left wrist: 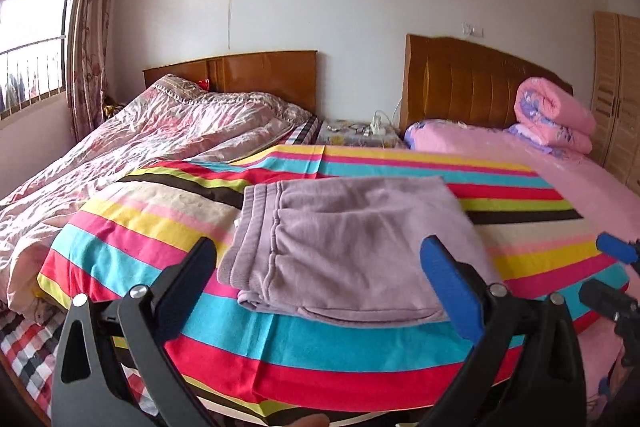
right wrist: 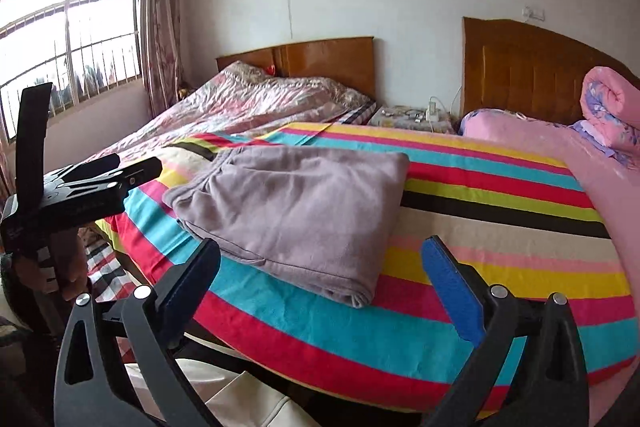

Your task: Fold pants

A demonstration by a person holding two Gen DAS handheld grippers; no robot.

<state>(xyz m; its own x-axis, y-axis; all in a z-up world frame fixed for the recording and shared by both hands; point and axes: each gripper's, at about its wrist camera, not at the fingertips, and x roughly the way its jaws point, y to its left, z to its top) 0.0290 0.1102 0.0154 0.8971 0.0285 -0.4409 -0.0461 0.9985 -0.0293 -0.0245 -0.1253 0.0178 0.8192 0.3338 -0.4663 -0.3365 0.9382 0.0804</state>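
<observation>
Mauve-grey pants [left wrist: 352, 247] lie folded into a flat rectangle on the striped bed cover [left wrist: 320, 351]. They also show in the right wrist view [right wrist: 296, 211], on the same striped cover [right wrist: 500, 227]. My left gripper [left wrist: 318, 251] is open and empty, held just in front of the pants' near edge. My right gripper [right wrist: 320, 251] is open and empty, held above the pants' near right corner. The right gripper's tips show at the right edge of the left wrist view [left wrist: 616, 267]. The left gripper's body shows at the left of the right wrist view [right wrist: 80, 187].
A crumpled pink quilt [left wrist: 152, 147] covers the bed to the left. A rolled pink blanket [left wrist: 556, 119] sits on the pink bed to the right. A cluttered nightstand [left wrist: 360, 131] stands between two wooden headboards. A window [right wrist: 68, 27] and curtain are at the left.
</observation>
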